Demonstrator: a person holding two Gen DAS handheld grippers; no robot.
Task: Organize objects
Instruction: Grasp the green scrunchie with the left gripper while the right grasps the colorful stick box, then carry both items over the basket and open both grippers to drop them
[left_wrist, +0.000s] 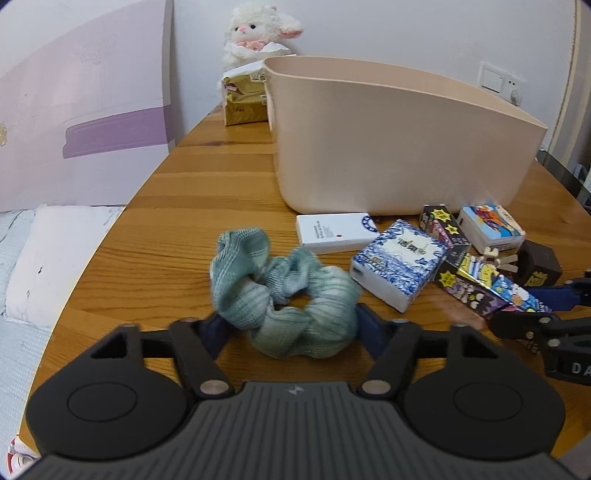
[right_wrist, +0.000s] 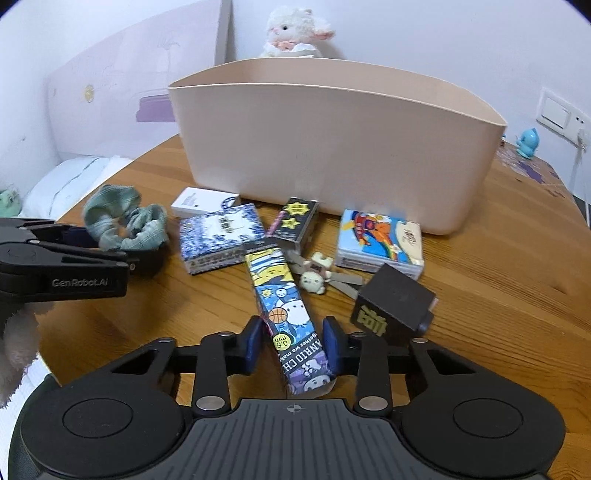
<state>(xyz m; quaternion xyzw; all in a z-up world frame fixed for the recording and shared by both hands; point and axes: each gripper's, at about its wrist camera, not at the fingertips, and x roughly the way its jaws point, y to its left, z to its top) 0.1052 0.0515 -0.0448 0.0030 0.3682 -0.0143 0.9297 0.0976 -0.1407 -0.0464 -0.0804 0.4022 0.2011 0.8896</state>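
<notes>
1. Looking along the left gripper (left_wrist: 288, 325), the left wrist view showed its blue pads (left_wrist: 369, 325) half closed against both sides of a teal scrunchie (left_wrist: 284, 291) that lay on the wooden table (left_wrist: 207, 177). A beige bin (left_wrist: 399, 147) stood beyond, with a white box (left_wrist: 332, 232) and a blue-patterned tissue pack (left_wrist: 399, 262) in front of it.
2. Facing the same bin (right_wrist: 332, 147), the right wrist view showed the right gripper (right_wrist: 293, 345) nearly closed, its pads (right_wrist: 332, 347) pressing both sides of a long cartoon-printed pencil-lead box (right_wrist: 284, 299) resting on the table (right_wrist: 498, 277). Just beside it lay a dark cube (right_wrist: 395, 299), a small figure clip (right_wrist: 314, 277) and a cartoon tissue pack (right_wrist: 380, 240).
</notes>
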